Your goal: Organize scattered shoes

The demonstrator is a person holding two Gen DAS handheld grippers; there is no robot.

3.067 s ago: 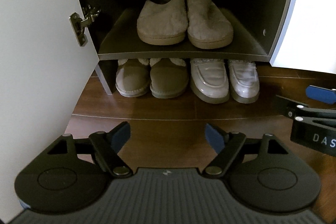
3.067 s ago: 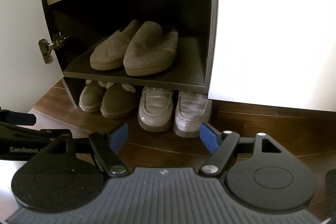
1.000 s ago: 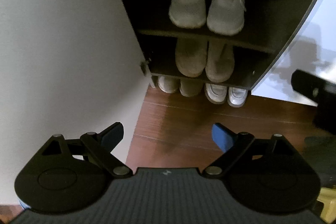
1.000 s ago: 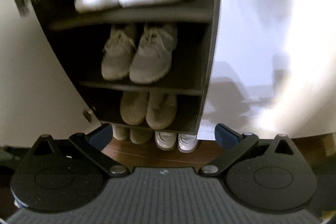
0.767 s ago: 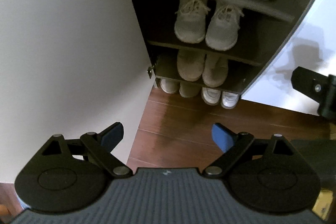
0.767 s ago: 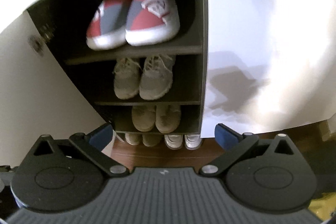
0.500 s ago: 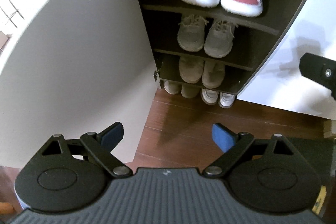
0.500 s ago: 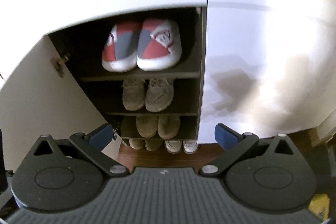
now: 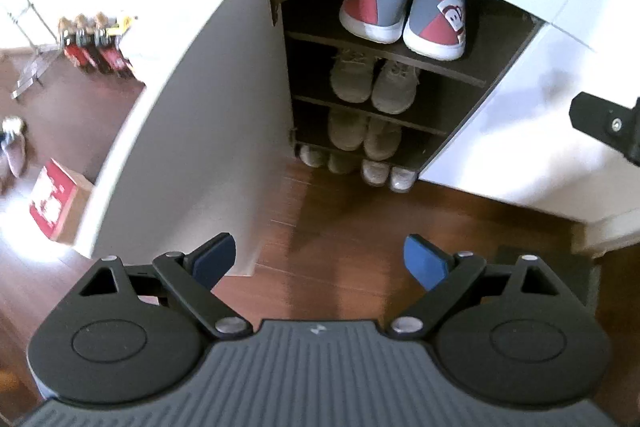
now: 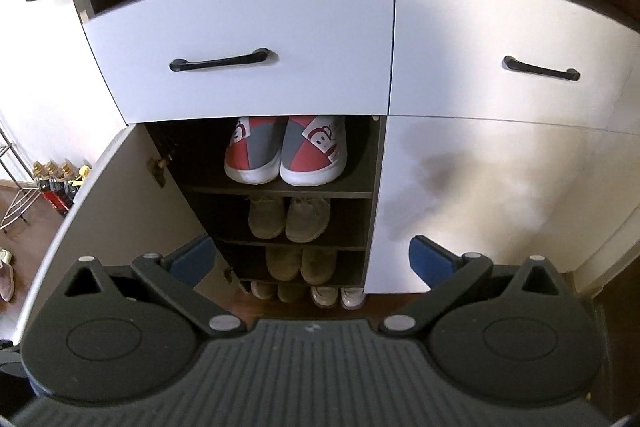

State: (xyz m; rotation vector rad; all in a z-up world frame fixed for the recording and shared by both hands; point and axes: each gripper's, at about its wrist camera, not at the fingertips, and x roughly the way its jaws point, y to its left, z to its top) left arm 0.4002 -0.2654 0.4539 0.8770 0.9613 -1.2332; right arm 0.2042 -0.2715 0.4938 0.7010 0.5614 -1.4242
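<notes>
Apparently the stowing is done: the shoes (image 10: 285, 151) sit paired on the cabinet (image 10: 376, 195) shelves at frame centre. Both the left gripper (image 9: 320, 257) and right gripper (image 10: 310, 259) hang empty, fingers apart; next likely swing the door (image 9: 192, 131) closed.

The cabinet's door (image 9: 192, 115) and drawer fronts (image 10: 248, 43) are white, its shelves (image 10: 280, 193) dark brown. On top sit red-and-grey slip-ons (image 10: 286, 149) with white soles (a cartoon monkey face on each). Below come pale grey sneakers (image 10: 290, 217), tan suede slippers (image 10: 302, 265), then glossy off-white loafers (image 10: 338, 297). The floor (image 9: 332, 227) is reddish-brown wood. A red box (image 9: 52, 203) carries white print.
</notes>
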